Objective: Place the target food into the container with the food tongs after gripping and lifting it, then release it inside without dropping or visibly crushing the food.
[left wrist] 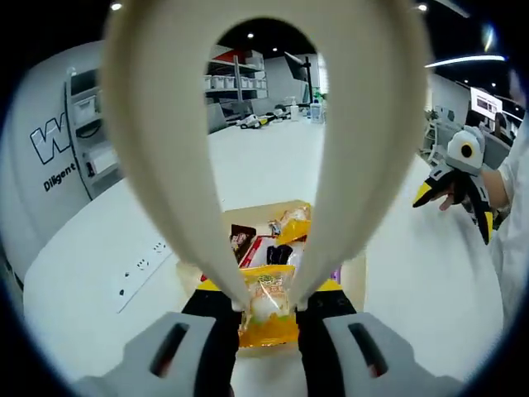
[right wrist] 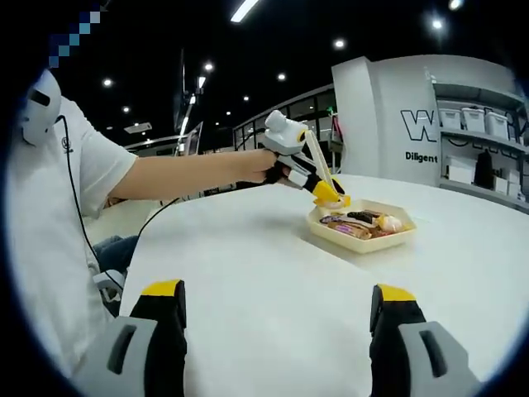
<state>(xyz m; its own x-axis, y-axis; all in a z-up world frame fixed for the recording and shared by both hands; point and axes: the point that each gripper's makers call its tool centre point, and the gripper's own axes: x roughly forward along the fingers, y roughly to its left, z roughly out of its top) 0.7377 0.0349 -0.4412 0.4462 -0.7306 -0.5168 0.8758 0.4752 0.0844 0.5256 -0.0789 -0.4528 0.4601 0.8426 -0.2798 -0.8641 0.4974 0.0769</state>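
In the left gripper view, nearest the camera, the left gripper (left wrist: pixel 269 308) is closed on a pair of cream food tongs (left wrist: pixel 269 124). The tong arms rise in a tall loop and their tips pinch a yellow snack packet (left wrist: pixel 269 310). The packet hangs just above the near edge of a shallow tan tray (left wrist: pixel 354 277), which rests on a white table (left wrist: pixel 99 265). Several other wrapped snacks (left wrist: pixel 285 231) lie in the tray, red, dark and orange. A white power strip (left wrist: pixel 142 266) lies on the table, well apart from the tray.

In the right gripper view, the right gripper (right wrist: pixel 277 327) hovers low over the bare table with its jaws spread wide, holding nothing. Farther off, a person's arm (right wrist: pixel 190 175) reaches in from the left of the picture, holding the left gripper (right wrist: pixel 328 197) and tongs over the same tray (right wrist: pixel 360 240), which is well apart from the right gripper.

Beyond the table stand a large white machine (left wrist: pixel 58 149) with partial lettering and some shelving (left wrist: pixel 235 78).

The packet looks slippery and is caught only by the tong tips. As a judgement, easing the squeeze too soon could drop it onto the rim or the table. Squeezing harder could crush what is inside.
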